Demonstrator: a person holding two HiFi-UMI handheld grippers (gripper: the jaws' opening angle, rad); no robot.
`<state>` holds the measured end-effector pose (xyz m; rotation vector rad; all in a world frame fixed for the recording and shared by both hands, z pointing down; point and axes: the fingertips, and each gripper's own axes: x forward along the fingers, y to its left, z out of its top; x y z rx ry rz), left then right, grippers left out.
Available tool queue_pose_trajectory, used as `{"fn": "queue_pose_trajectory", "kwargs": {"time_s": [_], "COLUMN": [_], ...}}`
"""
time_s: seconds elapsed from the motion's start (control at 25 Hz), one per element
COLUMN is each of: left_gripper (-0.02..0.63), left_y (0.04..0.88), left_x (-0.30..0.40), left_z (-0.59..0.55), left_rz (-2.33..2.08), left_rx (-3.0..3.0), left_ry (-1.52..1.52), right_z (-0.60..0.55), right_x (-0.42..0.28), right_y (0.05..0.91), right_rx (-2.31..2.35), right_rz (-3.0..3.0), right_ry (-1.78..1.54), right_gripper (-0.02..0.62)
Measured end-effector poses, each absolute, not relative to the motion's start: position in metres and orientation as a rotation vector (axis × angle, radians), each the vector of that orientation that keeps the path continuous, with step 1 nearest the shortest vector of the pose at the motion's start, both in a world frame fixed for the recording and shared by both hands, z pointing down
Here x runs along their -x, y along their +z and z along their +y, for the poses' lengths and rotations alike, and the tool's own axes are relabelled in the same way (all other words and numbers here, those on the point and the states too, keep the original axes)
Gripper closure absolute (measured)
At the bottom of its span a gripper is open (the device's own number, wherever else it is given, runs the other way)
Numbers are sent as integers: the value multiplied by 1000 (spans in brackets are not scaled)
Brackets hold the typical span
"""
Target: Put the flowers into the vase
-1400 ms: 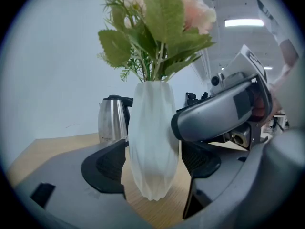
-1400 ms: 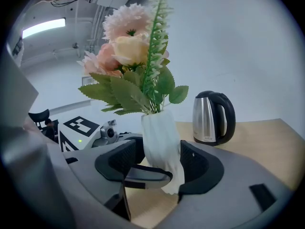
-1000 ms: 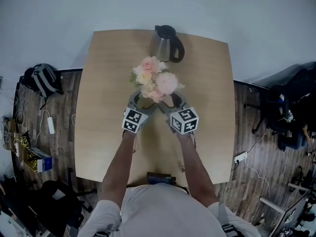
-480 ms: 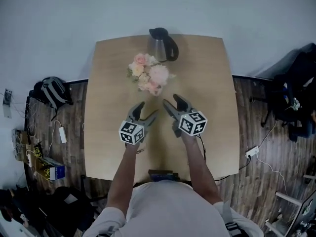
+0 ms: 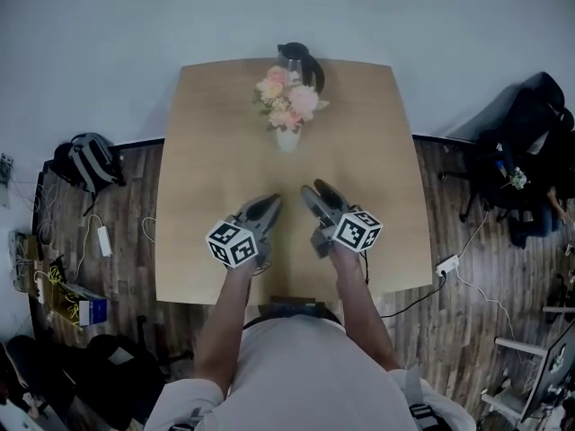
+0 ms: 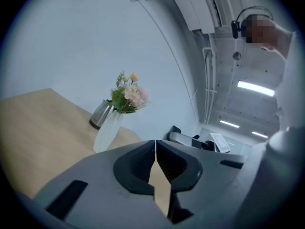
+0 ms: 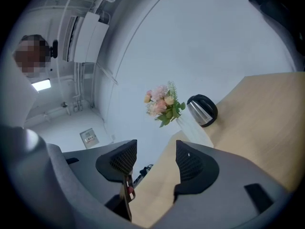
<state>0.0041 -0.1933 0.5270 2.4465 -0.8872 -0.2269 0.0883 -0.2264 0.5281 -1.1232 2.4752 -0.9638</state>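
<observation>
A bunch of pink and cream flowers (image 5: 288, 104) stands upright in a white vase (image 5: 287, 139) at the far middle of the wooden table (image 5: 207, 241). Both grippers hover near the table's front half, well short of the vase. My left gripper (image 5: 272, 203) has just been closing and is now shut, with nothing between its pads. My right gripper (image 5: 313, 189) is open and empty. The left gripper view shows the flowers (image 6: 127, 93) and vase (image 6: 107, 131) beyond the shut left gripper (image 6: 156, 144). In the right gripper view the flowers (image 7: 162, 101) appear past the open right gripper (image 7: 155, 159).
A steel kettle (image 5: 301, 61) with a black handle stands just behind the vase. A backpack (image 5: 88, 162) lies on the wooden floor at the left. Dark bags and a chair (image 5: 530, 142) sit at the right, and a power strip (image 5: 446, 265) lies near the table's right front corner.
Both grippers have drawn back from the vase towards the person, leaving the flowers standing in it. The left gripper's jaws, open before, have shut. The right gripper stays open.
</observation>
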Motion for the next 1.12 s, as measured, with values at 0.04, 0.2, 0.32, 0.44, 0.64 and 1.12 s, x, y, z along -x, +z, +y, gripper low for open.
{"fn": "queue_pose_trajectory", "kwargs": {"time_s": [0.04, 0.2, 0.32, 0.44, 0.64, 1.12], "left_gripper": [589, 589, 589, 589, 589, 589], "left_y": [524, 511, 504, 499, 490, 471], "left_x": [-1, 10, 14, 12, 6, -3], "left_z": [-184, -156, -138, -118, -94, -54], "left_rz": [-874, -845, -817, -773, -690, -577], "left_rx": [-2434, -2389, -2359, -2344, -2297, -2240], "left_ry": [-241, -272, -282, -286, -314, -359], "right_z": [-216, -178, -149, -122, -87, -53], "right_x": [-87, -86, -90, -92, -89, -83], "right_y": [524, 502, 486, 471, 451, 403], "right_rx": [1117, 1088, 1061, 1023, 958, 865], "right_rz": [2462, 2411, 2366, 2336, 2317, 2361], "right_ry": [-969, -973, -972, -966, -965, -941], "right_gripper": [328, 356, 387, 444, 535, 545]}}
